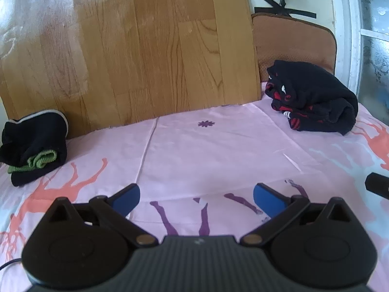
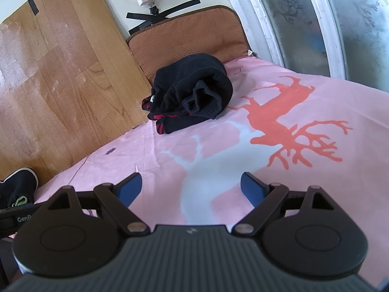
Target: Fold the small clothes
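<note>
A pale pink garment with purple prints lies flat on the pink bedsheet, just ahead of my left gripper, which is open and empty above its near edge. A black and red garment lies bundled at the far right; it also shows in the right wrist view. A black and green bundle sits at the far left, and its edge shows in the right wrist view. My right gripper is open and empty above the bedsheet.
A wooden board stands along the back of the bed. A brown cushion leans behind the black and red bundle. A window frame runs at the right. The right gripper's tip shows at the right edge.
</note>
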`<state>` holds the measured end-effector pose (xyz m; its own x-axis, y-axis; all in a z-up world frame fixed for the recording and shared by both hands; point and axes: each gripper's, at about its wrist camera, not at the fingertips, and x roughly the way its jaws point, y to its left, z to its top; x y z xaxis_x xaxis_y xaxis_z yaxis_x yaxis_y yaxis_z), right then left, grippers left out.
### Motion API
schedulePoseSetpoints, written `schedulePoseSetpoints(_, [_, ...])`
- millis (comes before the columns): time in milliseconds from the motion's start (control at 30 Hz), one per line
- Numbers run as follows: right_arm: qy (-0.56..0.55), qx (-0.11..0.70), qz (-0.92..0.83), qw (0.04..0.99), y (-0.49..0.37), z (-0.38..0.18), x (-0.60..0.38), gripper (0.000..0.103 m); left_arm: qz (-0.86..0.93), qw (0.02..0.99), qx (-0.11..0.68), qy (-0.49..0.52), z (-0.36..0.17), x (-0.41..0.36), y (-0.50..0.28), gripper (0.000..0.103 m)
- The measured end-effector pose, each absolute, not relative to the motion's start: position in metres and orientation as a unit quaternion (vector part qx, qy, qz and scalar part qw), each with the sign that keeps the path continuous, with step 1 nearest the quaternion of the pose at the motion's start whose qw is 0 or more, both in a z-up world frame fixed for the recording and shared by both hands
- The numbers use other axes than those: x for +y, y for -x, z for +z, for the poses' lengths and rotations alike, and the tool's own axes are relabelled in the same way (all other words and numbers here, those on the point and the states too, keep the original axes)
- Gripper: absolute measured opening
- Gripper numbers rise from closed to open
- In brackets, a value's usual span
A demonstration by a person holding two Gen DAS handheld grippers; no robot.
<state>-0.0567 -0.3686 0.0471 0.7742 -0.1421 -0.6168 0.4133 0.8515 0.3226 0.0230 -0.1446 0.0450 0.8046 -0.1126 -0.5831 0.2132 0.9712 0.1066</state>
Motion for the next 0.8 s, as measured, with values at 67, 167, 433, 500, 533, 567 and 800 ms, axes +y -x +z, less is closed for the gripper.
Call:
schedulePoseSetpoints(67, [-0.227,0.3,-0.152,0.914,0.0575,0.0469,-0.3687,0.09,-0.085,0.945,0.306,-0.082,0.0443,-0.1439,-0.0245,0.103])
schedulePoseSetpoints(167, [-0.226,0.3,-0.152,0.914,0.0576,0.0469,-0.3691,0.09,-0.086,0.944,0.307,-0.082,0.0439,-0.1433,-0.0247,0.103])
schedulePoseSetpoints(433, [-0.227,0.299,-0.153,0.914,0.0575,0.047,-0.3684,0.09,-0.092,0.943,0.306,-0.095,0.0428,-0.1464,-0.0226,0.103])
schedulePoseSetpoints(500, [-0.227,0.3,-0.153,0.914,0.0576,0.0468,-0.3687,0.09,-0.093,0.942,0.31,-0.092,0.0426,-0.146,-0.0232,0.103])
schedulePoseSetpoints(533, [-0.227,0.3,-0.153,0.914,0.0574,0.0468,-0.3685,0.09,-0.093,0.941,0.311,-0.091,0.0426,-0.1458,-0.0234,0.103])
schedulePoseSetpoints(567, [-0.227,0.299,-0.153,0.914,0.0577,0.0467,-0.3687,0.09,-0.092,0.941,0.313,-0.09,0.0426,-0.1456,-0.0238,0.103])
schedulePoseSetpoints(800, [-0.227,0.299,-0.154,0.914,0.0575,0.0465,-0.3686,0.09,-0.089,0.939,0.32,-0.085,0.0417,-0.1452,-0.0241,0.103])
